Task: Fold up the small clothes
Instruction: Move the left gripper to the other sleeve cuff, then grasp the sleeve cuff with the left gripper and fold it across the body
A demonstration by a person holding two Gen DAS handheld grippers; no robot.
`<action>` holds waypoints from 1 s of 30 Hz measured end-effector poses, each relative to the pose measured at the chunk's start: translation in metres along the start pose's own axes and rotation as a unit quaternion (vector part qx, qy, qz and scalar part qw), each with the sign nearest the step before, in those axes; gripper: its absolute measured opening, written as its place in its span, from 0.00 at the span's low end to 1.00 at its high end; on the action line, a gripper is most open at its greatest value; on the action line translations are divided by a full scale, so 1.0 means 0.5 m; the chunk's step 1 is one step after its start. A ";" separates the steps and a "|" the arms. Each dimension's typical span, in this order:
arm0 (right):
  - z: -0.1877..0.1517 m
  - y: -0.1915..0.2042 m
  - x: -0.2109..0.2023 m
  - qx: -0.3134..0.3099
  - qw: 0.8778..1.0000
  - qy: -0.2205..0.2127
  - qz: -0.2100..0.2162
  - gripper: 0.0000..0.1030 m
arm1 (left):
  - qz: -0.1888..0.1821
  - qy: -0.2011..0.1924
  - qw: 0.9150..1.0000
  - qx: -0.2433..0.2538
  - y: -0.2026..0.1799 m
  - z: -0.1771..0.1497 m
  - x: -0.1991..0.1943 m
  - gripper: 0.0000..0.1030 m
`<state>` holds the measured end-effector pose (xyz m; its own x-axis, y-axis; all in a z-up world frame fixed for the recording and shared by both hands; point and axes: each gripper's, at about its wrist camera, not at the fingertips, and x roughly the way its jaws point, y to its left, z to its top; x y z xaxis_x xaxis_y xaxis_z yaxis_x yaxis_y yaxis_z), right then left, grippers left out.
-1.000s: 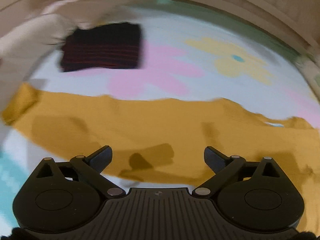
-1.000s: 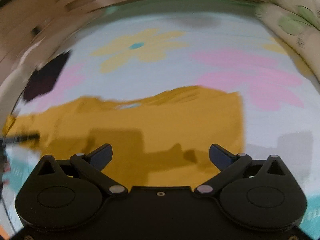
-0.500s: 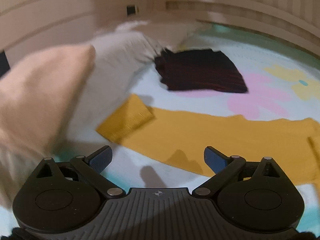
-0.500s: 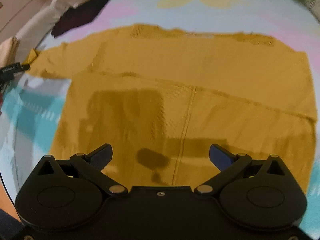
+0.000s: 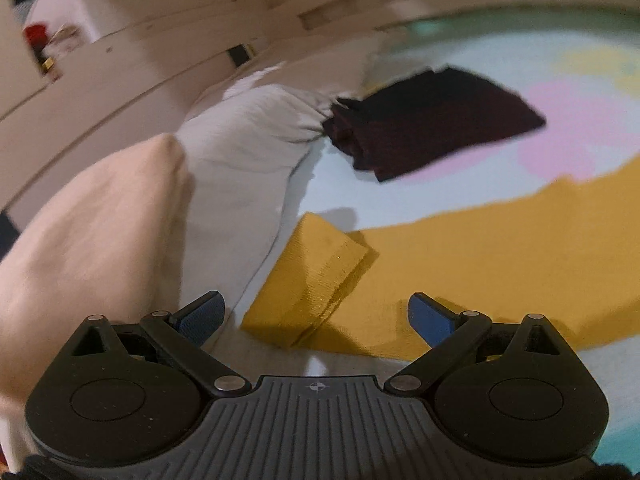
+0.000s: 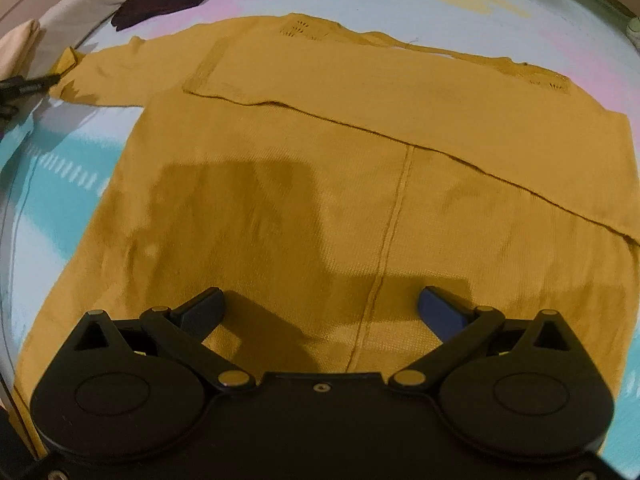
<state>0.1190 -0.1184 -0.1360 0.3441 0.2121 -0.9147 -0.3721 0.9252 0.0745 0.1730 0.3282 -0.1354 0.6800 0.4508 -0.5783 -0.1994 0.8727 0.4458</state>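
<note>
Both grippers are gaping wide, holding nothing. Left gripper (image 5: 316, 314) is hovering at the folded cuff (image 5: 316, 276) near frame bottom; right gripper (image 6: 320, 312) is hanging over the mustard sweater (image 6: 320, 140) filling mid-frame on the flowered bedsheet (image 6: 500, 8).

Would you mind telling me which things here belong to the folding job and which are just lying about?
Job:
mustard sweater, its cuff turned over
left gripper, open
right gripper, open

Lying about:
dark folded garment
peach pillow
grey pillow
flowered bedsheet
</note>
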 end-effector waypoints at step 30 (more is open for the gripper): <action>0.012 -0.006 0.002 0.003 1.000 0.007 0.015 1.00 | -0.154 0.029 0.970 -0.184 0.035 0.101 -0.045 0.06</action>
<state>0.1258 -0.1193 -0.1346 0.3216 0.2353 -0.9172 -0.3774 0.9202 0.1037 0.1898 0.3240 -0.0798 0.7087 0.1578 -0.6876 -0.2381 0.9710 -0.0225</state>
